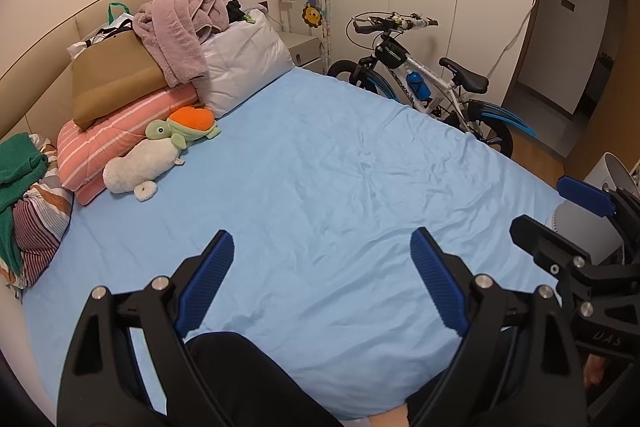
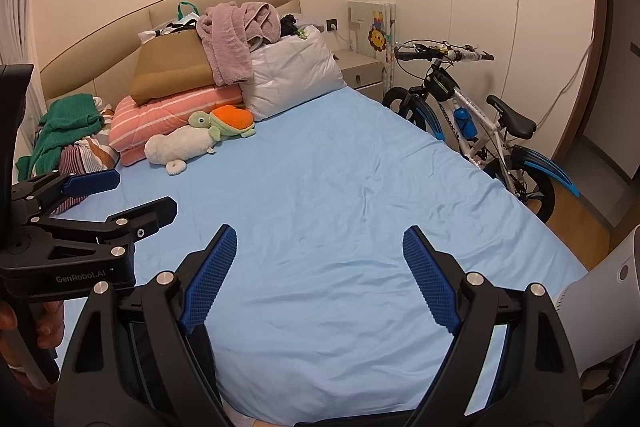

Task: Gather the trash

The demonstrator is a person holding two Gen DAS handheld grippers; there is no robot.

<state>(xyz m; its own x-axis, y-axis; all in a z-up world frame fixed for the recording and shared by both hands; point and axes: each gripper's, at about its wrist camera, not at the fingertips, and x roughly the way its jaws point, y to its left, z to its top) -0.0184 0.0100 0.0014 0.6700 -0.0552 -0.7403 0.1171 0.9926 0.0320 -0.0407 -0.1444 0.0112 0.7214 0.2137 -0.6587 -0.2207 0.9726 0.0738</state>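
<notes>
I see no trash in either view. My left gripper (image 1: 322,239) is open and empty, held above the foot of a bed with a light blue sheet (image 1: 320,167). My right gripper (image 2: 319,235) is open and empty over the same sheet (image 2: 320,167). Each gripper shows in the other's view: the right one at the right edge (image 1: 560,207), the left one at the left edge (image 2: 132,193), both with jaws apart. A dark trouser leg (image 1: 248,367) lies below the left gripper.
At the headboard lie a pink striped quilt (image 1: 120,131), a brown bag (image 1: 116,79), a mauve towel (image 1: 176,27), a white pillow (image 1: 244,63), a green cloth (image 1: 16,171) and plush toys (image 1: 160,151). A bicycle (image 1: 424,79) stands right of the bed. A white appliance (image 2: 600,287) stands near right.
</notes>
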